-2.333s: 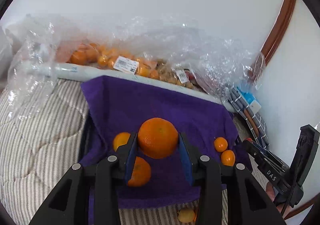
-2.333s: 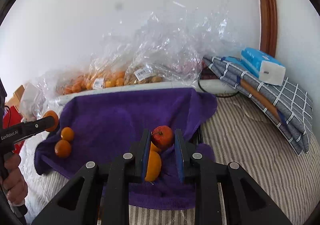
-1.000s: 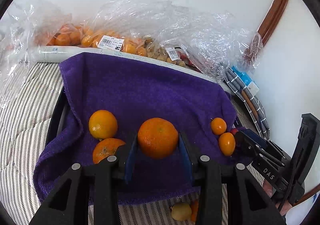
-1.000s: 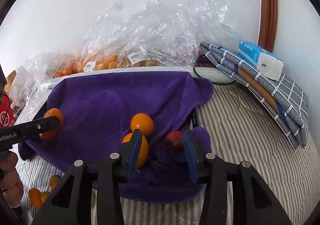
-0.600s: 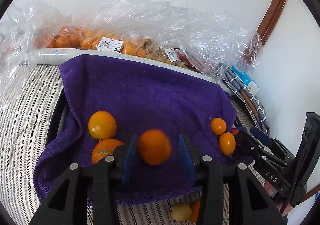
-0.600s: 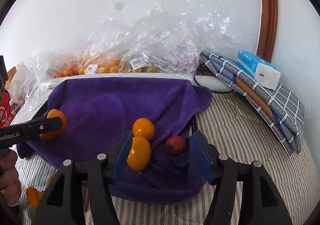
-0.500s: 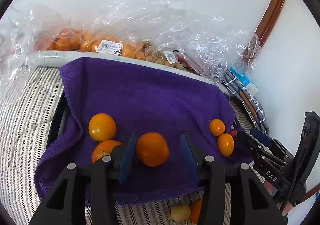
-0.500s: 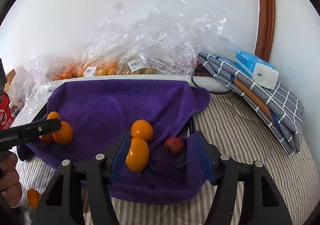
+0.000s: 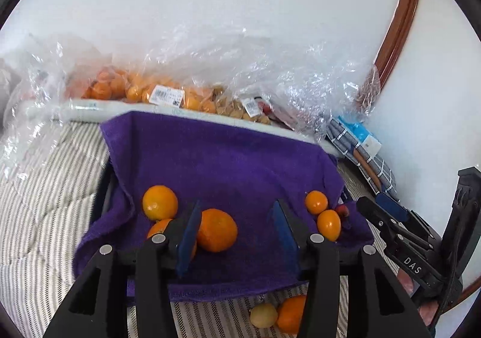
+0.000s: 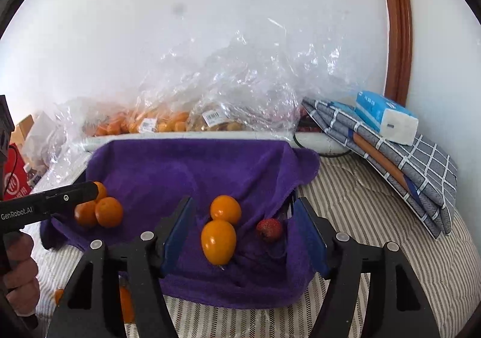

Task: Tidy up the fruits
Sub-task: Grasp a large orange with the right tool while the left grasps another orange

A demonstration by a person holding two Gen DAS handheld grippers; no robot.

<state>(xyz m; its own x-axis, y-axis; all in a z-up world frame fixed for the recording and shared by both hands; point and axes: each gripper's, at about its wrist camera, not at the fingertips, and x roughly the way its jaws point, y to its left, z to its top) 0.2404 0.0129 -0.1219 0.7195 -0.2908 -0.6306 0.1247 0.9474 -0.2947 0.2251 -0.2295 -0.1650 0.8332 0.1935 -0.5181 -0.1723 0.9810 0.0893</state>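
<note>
A purple towel point(image 9: 228, 163) lines a dark basket on the bed. My left gripper point(image 9: 237, 229) is open and empty above it. A large orange point(image 9: 217, 229) lies on the towel beside two other oranges point(image 9: 160, 202) at the left. Two small oranges point(image 9: 329, 225) and a red fruit point(image 9: 341, 210) lie at the right. In the right wrist view my right gripper point(image 10: 243, 235) is open and empty over the small oranges point(image 10: 219, 241) and the red fruit point(image 10: 269, 229). The left gripper's finger point(image 10: 64, 197) shows above the three oranges point(image 10: 108, 211).
Clear plastic bags of fruit point(image 9: 168, 94) lie along the wall behind the basket. A folded checked cloth with a blue tissue pack point(image 10: 386, 117) sits at the right. Loose fruit point(image 9: 279, 315) lies on the striped bedding point(image 10: 390, 217) in front of the basket.
My left gripper opened and dropped the large orange onto the towel next to the two others. My right gripper opened, released the red fruit and pulled back slightly.
</note>
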